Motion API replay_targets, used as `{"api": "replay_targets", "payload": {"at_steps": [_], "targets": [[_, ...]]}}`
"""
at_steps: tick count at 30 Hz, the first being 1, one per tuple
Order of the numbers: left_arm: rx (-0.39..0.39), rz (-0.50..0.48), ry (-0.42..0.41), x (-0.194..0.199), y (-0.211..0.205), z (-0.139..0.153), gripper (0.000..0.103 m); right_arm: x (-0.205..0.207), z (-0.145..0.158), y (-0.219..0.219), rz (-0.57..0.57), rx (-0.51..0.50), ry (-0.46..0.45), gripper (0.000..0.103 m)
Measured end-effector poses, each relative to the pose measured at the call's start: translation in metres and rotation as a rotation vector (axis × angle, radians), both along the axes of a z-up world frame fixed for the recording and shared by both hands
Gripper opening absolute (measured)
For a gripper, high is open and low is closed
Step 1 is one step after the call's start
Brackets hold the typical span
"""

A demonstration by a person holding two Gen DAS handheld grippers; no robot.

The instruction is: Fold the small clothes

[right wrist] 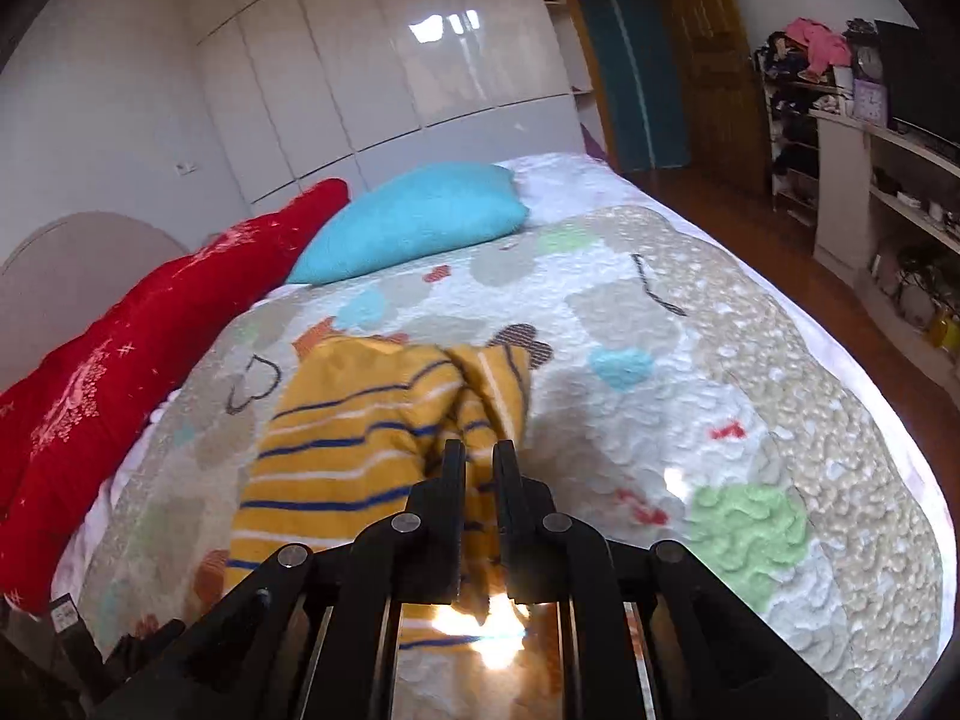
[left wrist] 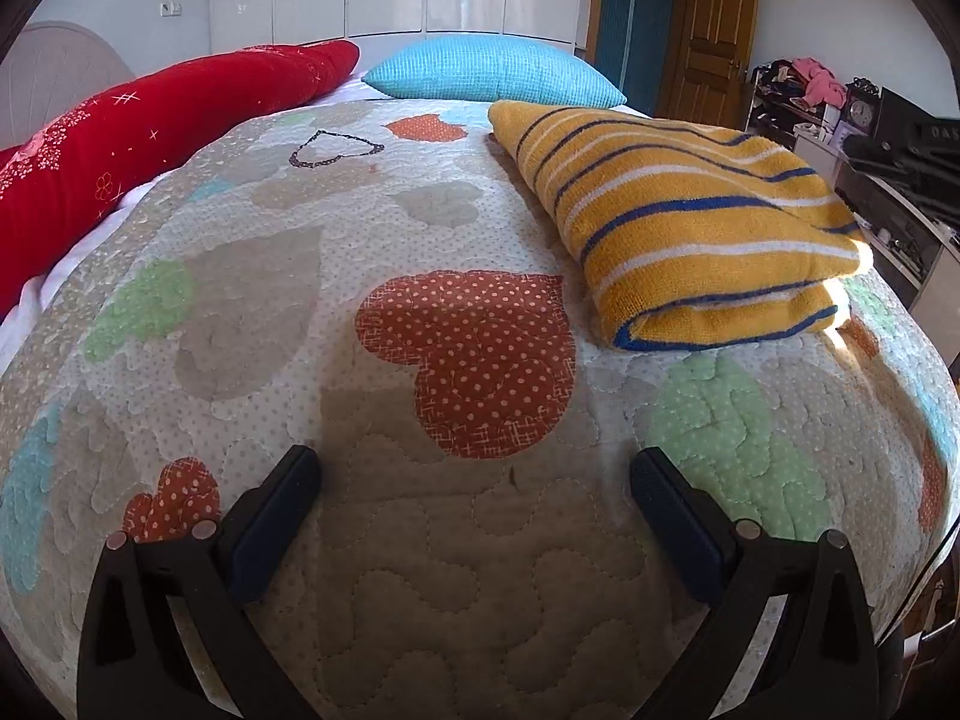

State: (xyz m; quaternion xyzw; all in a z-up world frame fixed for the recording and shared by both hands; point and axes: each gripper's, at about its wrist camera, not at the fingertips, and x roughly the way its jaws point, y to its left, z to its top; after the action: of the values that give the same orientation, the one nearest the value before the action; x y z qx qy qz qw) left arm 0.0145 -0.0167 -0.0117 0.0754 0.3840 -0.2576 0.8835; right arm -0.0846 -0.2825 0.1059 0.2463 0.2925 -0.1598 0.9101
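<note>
A yellow garment with blue and white stripes (left wrist: 690,222) lies folded on the heart-patterned quilt (left wrist: 420,540), right of centre in the left wrist view. My left gripper (left wrist: 474,480) hovers over bare quilt in front and to the left of it, open wide, nothing between its fingers. In the right wrist view my right gripper (right wrist: 479,450) is shut on a pinch of the same yellow striped garment (right wrist: 360,426), and the cloth bunches up at the fingertips (right wrist: 453,456). The near part of the garment is hidden under the gripper body.
A long red cushion (left wrist: 150,120) and a turquoise pillow (left wrist: 492,69) lie at the far side of the bed. The bed's right edge (right wrist: 900,420) drops to a wooden floor. Shelves with clutter (right wrist: 888,180) line the right wall. White wardrobe doors (right wrist: 390,60) stand behind.
</note>
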Motion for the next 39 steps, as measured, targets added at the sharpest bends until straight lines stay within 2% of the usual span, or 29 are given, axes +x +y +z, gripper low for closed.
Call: {"api": "replay_targets", "payload": {"at_steps": [4, 6, 7, 9, 10, 12, 19, 28, 30, 32, 35, 39], "targets": [[-0.002, 0.000, -0.002, -0.001, 0.000, 0.000, 0.103, 0.060, -0.011, 0.020, 0.144, 0.022, 0.011, 0.011], [-0.004, 0.000, -0.002, -0.001, 0.000, 0.000, 0.103, 0.092, -0.031, 0.016, 0.206, 0.106, 0.053, 0.011], [-0.005, 0.000, -0.002, -0.001, 0.001, 0.000, 0.103, 0.104, -0.042, 0.015, 0.205, 0.109, 0.097, 0.010], [-0.007, -0.001, -0.003, -0.001, 0.001, 0.000, 0.103, 0.124, -0.065, 0.013, 0.123, -0.053, 0.241, 0.001], [-0.009, -0.001, -0.004, -0.002, 0.001, 0.000, 0.103, 0.127, -0.072, 0.011, 0.080, -0.118, 0.277, 0.000], [-0.013, -0.002, -0.006, -0.002, 0.002, 0.000, 0.103, 0.125, -0.076, 0.008, 0.020, -0.173, 0.289, 0.000], [-0.028, -0.002, -0.021, -0.002, 0.003, -0.001, 0.103, 0.118, -0.079, 0.023, -0.005, -0.288, 0.253, 0.002], [-0.032, 0.011, -0.021, -0.004, 0.006, 0.002, 0.103, 0.109, -0.080, 0.011, 0.009, -0.190, 0.145, 0.003], [-0.011, 0.025, -0.003, -0.003, 0.005, 0.010, 0.103, 0.107, -0.081, 0.011, 0.010, -0.182, 0.132, 0.003], [-0.043, 0.032, -0.038, 0.000, 0.010, 0.026, 0.103, 0.107, -0.081, 0.012, 0.010, -0.185, 0.129, 0.003], [-0.044, 0.066, -0.096, 0.019, 0.014, 0.045, 0.103, 0.106, -0.082, 0.011, 0.013, -0.177, 0.119, 0.003], [-0.038, 0.132, -0.090, 0.063, 0.015, 0.048, 0.103, 0.102, -0.082, 0.008, 0.018, -0.141, 0.094, 0.003]]}}
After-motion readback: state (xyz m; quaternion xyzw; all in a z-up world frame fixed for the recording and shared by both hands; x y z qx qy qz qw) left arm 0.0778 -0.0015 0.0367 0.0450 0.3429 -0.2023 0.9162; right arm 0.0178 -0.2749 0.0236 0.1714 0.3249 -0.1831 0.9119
